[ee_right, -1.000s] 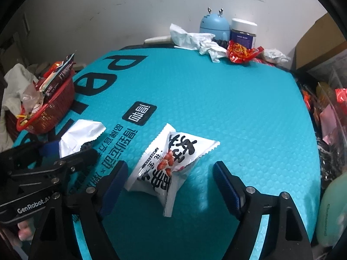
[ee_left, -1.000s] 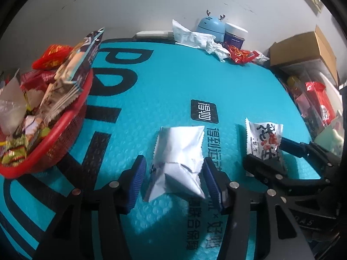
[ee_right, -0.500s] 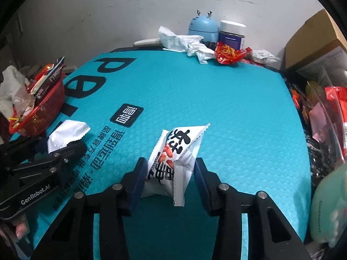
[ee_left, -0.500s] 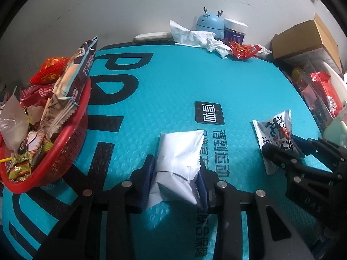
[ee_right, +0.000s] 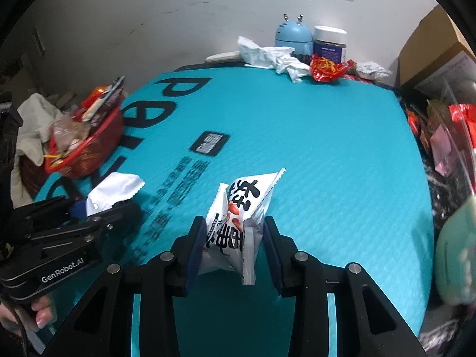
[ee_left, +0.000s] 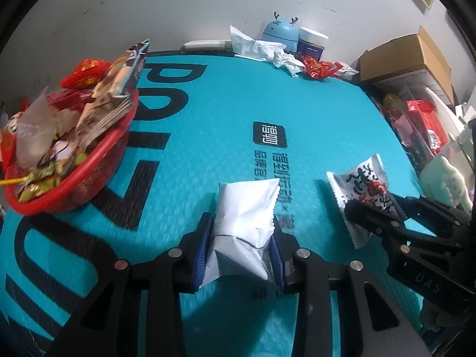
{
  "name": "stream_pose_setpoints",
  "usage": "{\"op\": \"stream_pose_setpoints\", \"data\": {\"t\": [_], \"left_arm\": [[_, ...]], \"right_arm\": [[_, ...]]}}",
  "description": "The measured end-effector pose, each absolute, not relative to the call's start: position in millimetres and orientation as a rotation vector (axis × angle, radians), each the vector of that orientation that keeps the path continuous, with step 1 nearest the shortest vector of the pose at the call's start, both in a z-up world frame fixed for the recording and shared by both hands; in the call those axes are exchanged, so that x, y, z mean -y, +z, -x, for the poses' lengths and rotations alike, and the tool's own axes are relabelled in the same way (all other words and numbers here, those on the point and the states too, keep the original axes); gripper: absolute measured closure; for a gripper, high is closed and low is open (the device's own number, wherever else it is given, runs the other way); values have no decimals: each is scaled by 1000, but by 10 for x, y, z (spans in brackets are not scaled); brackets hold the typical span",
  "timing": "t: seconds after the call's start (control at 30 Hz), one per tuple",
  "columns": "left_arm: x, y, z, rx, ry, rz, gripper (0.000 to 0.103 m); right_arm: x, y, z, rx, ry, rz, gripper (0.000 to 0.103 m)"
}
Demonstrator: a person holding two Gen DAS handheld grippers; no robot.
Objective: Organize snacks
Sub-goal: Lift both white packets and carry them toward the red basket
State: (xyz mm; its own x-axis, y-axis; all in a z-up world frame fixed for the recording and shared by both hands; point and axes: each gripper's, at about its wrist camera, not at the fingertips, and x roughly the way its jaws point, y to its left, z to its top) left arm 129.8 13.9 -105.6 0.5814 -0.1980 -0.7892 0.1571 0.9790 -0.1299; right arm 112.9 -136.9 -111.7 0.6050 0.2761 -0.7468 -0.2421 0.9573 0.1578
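Observation:
My left gripper (ee_left: 241, 250) is shut on a plain white snack packet (ee_left: 244, 223) and holds it just above the teal mat (ee_left: 223, 104). My right gripper (ee_right: 235, 247) is shut on a white printed snack packet with red nuts (ee_right: 241, 208), squeezed upright. The right gripper and its packet (ee_left: 363, 187) also show at the right of the left wrist view. The left gripper and white packet (ee_right: 113, 190) show at the left of the right wrist view. A red basket (ee_left: 89, 172) heaped with snacks sits at the mat's left edge.
At the far edge stand a blue deer-shaped gadget (ee_left: 281, 31), a white-lidded jar (ee_left: 312, 43), crumpled white paper (ee_left: 261, 50) and a red wrapper (ee_left: 319, 68). Cardboard boxes (ee_left: 407, 56) and bagged goods (ee_left: 422, 125) crowd the right side.
Both grippers have closed on their packets, which lay loose between open fingers a second ago. The printed packet is now pinched upright and both packets are lifted slightly.

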Motion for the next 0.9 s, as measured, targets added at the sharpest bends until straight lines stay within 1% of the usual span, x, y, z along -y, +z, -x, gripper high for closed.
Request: {"op": "stream_pose_setpoints", "data": {"t": [0.53,0.9], "left_arm": [[-367,-689,-553,-844,-207,116,68],[-656,-349,-153,-748,-149,148,68]], "right_arm": [[1133,-831,-430,-823,422,-29,65],[879,-483,-73,-752,548,-26,65]]}}
